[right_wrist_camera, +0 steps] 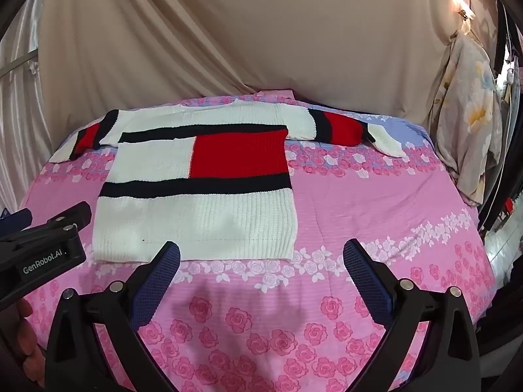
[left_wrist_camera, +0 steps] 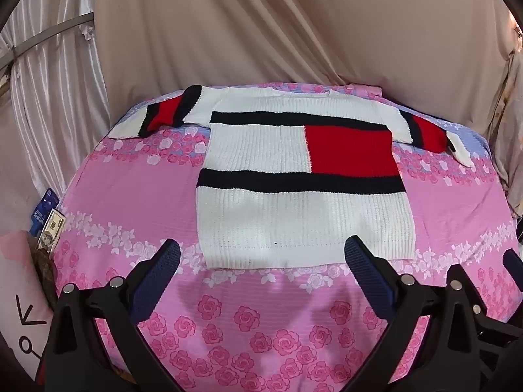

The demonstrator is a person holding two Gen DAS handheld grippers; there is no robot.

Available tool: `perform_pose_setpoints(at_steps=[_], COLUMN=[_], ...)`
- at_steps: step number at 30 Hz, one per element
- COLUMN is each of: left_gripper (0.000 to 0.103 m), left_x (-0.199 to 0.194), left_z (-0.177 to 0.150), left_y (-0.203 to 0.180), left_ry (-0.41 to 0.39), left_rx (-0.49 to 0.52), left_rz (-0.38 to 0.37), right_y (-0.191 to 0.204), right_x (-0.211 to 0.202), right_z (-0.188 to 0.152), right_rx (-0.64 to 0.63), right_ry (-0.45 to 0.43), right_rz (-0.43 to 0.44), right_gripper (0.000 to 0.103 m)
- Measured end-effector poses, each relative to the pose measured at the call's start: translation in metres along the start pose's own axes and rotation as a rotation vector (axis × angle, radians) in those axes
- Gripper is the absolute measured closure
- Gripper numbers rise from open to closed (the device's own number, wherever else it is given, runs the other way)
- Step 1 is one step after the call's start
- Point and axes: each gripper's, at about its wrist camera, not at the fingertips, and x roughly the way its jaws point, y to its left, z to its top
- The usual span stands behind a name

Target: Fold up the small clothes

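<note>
A small knit sweater (left_wrist_camera: 294,170), white with black bands and a red block, lies flat on the pink rose bedsheet (left_wrist_camera: 248,326), sleeves spread out to both sides. It also shows in the right wrist view (right_wrist_camera: 202,196). My left gripper (left_wrist_camera: 261,254) is open and empty, hovering just in front of the sweater's hem. My right gripper (right_wrist_camera: 261,254) is open and empty, in front of the hem's right corner. The right gripper's fingers (left_wrist_camera: 464,281) show at the right edge of the left wrist view. The left gripper body (right_wrist_camera: 42,245) shows at the left of the right wrist view.
Beige curtain (left_wrist_camera: 278,26) hangs behind the bed. Silvery curtain (left_wrist_camera: 49,98) at the left. Boxes and a pink pillow (left_wrist_camera: 19,281) sit off the bed's left edge. Floral cloth (right_wrist_camera: 467,124) hangs at the right.
</note>
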Motion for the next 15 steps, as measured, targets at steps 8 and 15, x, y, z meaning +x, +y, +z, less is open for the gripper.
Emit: perform_pose_setpoints(at_steps=[8,15], left_gripper=[0.005,0.005], left_x=[0.006,0.012], left_z=[-0.002,-0.004], left_y=[0.002,0.002], left_ry=[0.032,0.043], left_rx=[0.012,0.015], left_rz=[-0.005,0.004], right_y=[-0.004,-0.004], right_x=[0.002,0.004], right_z=[-0.001,-0.003], right_rx=[0.003,-0.002], right_ry=[0.016,0.017], right_rz=[0.001,0.002], right_gripper=[0.005,0.005])
